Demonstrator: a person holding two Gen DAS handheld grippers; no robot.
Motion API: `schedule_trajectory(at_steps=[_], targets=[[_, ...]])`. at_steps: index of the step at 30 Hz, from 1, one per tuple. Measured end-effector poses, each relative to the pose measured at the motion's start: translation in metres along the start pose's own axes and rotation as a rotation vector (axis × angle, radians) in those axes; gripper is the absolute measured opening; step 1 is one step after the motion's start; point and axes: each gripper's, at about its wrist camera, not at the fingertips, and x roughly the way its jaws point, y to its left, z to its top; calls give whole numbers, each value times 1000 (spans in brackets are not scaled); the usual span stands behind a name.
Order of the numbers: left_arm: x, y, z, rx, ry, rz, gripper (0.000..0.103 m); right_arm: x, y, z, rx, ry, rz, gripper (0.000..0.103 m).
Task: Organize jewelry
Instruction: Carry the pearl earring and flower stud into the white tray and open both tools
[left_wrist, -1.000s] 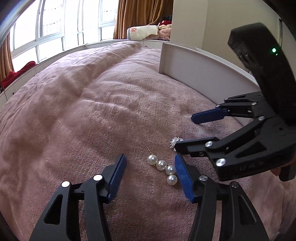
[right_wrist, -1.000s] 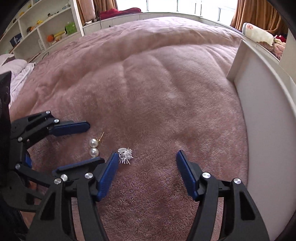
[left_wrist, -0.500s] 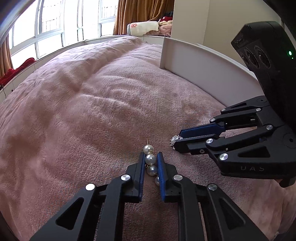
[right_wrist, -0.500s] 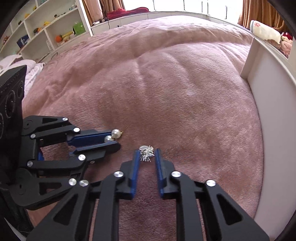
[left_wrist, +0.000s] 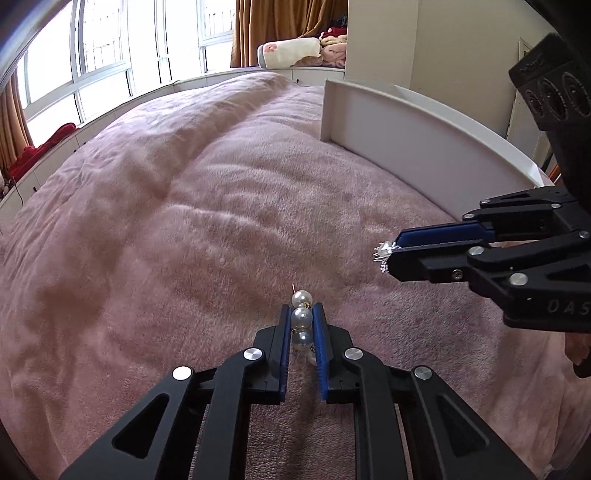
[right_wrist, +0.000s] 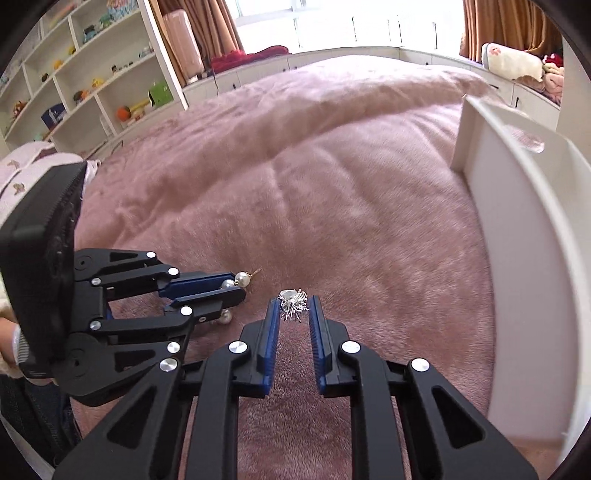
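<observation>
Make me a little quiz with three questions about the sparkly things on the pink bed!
1. True or false: the left gripper is shut on the pearl earring.
2. What does the right gripper hold? A) silver tassel earring B) a gold watch C) nothing
3. Fill in: the white board stands on the ____ side of the pink blanket in the right wrist view.

Key:
1. True.
2. A, the silver tassel earring.
3. Right.
</observation>
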Motion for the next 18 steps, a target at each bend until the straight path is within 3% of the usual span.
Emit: schedule_trajectory(at_steps=[10,18], targets=[[-33,-22,40,60,-76,16,17,-65,-15,-1,76,-143,8,17],[-53,-62,77,139,-143,-7,17,-119,-39,-8,142,-264,-46,17]])
